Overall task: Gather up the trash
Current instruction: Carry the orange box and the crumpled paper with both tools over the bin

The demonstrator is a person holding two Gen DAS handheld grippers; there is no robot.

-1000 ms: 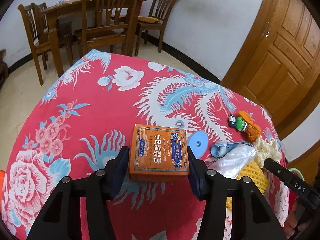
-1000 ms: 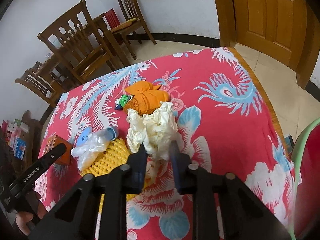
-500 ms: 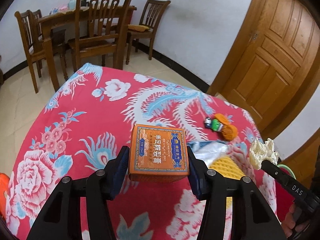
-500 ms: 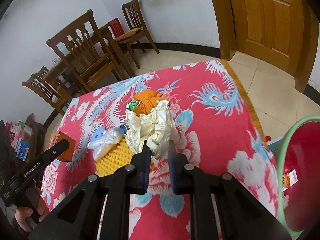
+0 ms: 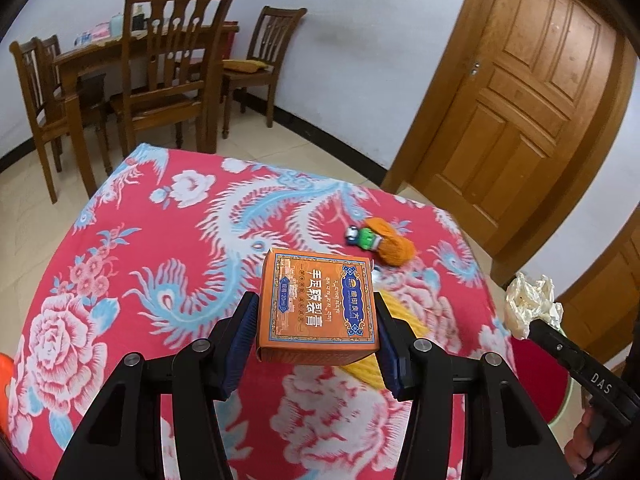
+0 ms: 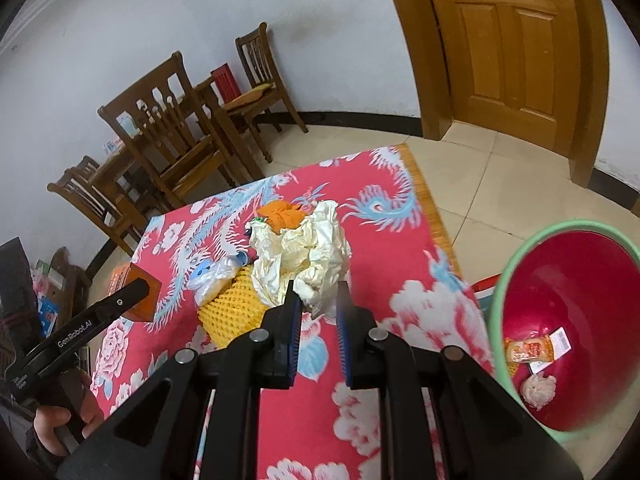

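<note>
My left gripper (image 5: 316, 336) is shut on an orange cardboard box (image 5: 318, 306) and holds it above the red flowered tablecloth (image 5: 140, 264). My right gripper (image 6: 318, 300) is shut on a crumpled cream paper wad (image 6: 308, 252), lifted above the table; the wad also shows in the left wrist view (image 5: 532, 308). A red bin with a green rim (image 6: 576, 320) stands at the right, below table level, with some trash inside. A yellow foam net (image 6: 228, 308), a clear plastic bag (image 6: 216, 280) and an orange knitted toy (image 5: 394, 244) lie on the table.
A small green toy car (image 5: 362, 237) lies by the orange knitted toy. Wooden chairs (image 5: 172, 68) and a table stand beyond the far edge. A wooden door (image 5: 528, 92) is at the right. The table's right edge (image 6: 432, 208) is near the bin.
Both grippers have risen and moved right with their loads. The paper wad is higher off the table and the red bin has come well into the right wrist view.
</note>
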